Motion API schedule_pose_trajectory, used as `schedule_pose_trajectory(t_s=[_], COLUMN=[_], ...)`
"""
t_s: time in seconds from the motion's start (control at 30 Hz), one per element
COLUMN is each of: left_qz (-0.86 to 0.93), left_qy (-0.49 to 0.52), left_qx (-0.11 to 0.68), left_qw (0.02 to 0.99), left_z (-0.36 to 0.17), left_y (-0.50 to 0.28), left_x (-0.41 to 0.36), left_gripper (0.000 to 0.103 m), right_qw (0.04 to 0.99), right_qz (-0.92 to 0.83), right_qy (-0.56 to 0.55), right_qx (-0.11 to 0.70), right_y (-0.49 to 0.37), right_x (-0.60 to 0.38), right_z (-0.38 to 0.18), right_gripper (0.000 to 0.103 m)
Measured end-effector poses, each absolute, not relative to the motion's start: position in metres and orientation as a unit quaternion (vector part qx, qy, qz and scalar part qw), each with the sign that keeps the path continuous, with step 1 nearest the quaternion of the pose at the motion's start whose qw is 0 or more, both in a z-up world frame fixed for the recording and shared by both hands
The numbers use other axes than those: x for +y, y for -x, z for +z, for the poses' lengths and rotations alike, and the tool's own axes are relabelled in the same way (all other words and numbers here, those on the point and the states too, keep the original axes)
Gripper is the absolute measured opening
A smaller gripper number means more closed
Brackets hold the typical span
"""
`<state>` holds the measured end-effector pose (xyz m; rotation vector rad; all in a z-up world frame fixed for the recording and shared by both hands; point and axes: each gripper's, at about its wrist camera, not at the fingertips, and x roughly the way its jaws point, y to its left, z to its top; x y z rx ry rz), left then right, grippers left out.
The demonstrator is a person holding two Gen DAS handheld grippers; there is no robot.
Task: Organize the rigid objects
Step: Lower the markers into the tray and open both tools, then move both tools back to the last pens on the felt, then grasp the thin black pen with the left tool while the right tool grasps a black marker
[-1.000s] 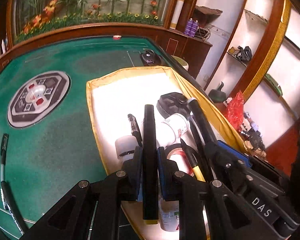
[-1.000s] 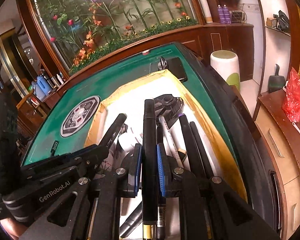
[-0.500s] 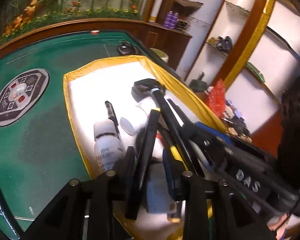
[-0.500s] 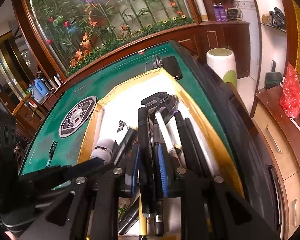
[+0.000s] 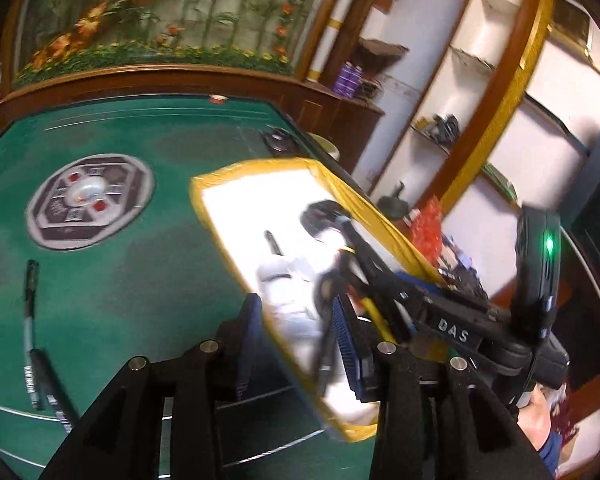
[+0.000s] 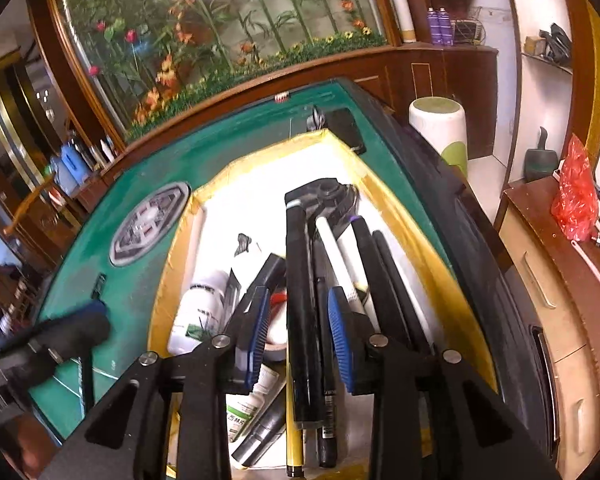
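Both grippers let go over the tray.
The left gripper (image 5: 296,344) and right gripper (image 6: 296,332) have just been opening; the black marker (image 6: 300,312) lies loose between the right's spread pads in the yellow-rimmed tray (image 6: 456,292), delivered, while the left's parted jaws pinch nothing.

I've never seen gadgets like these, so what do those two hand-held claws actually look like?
Both are black frames with silver bolts and two fingers padded in ribbed blue. The right claw looks the same as the left claw. Seen from the left camera, the right one bears white "DAS" lettering and a green light.
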<state>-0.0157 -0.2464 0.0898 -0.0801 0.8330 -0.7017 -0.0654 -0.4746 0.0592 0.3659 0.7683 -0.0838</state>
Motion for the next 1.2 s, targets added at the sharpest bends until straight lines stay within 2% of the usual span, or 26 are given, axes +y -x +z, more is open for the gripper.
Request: schedule_pose_trajectory(t_s=[0.13,0.23,0.33,0.57,0.77,0.93,1.0,1.1,1.13,1.17,1.2], left_qz=[-0.305,-0.28,-0.251,-0.18,-0.143,-0.141,-0.136,-0.128,-0.121,-0.116,-0.117], left_qy=[0.063,0.073,0.082,0.091,0.104,0.063,0.045,0.04,0.034,0.034,0.039], left_qx=[0.397,0.392,0.388,0.393,0.429,0.446,0.452,0.451,0.448,0.447,0.446], left_qw=[0.864,0.873,0.883,0.897,0.886,0.882,0.881,0.882,0.885,0.886,0.887], left_z=[0.087,0.085,0.081,0.064,0.038,0.025,0.02,0.017,0.016,0.016,0.015], left_y=[0.002,-0.006,-0.011,-0.022,-0.041,-0.055,-0.061,-0.068,-0.07,-0.071,-0.072], left_x=[-0.212,-0.18,-0.146,-0.082,-0.064,-0.083,-0.09,-0.09,-0.089,-0.086,-0.081], left_gripper=[0.044,0.044,0.044,0.044,0.044,0.044,0.042,0.028,0.016,0.009,0.009], right_qw=[0.909,0.915,0.922,0.926,0.912,0.902,0.899,0.894,0.893,0.892,0.891], right_qz=[-0.089,-0.069,-0.052,0.043,0.138,0.181,0.189,0.196,0.197,0.199,0.2], right_qy=[-0.173,-0.183,-0.171,-0.142,-0.085,-0.034,-0.028,-0.022,-0.02,-0.02,-0.02], right_qx=[0.369,0.354,0.344,0.348,0.377,0.391,0.395,0.402,0.404,0.405,0.406], right_y=[0.069,0.074,0.077,0.069,0.064,0.069,0.07,0.07,0.07,0.07,0.069], right_x=[-0.478,-0.473,-0.457,-0.392,-0.32,-0.279,-0.273,-0.268,-0.266,-0.267,-0.267], right_z=[0.061,0.07,0.081,0.092,0.081,0.071,0.068,0.063,0.062,0.061,0.06], right_gripper=[0.03,0.031,0.036,0.039,0.048,0.051,0.054,0.054,0.054,0.054,0.054])
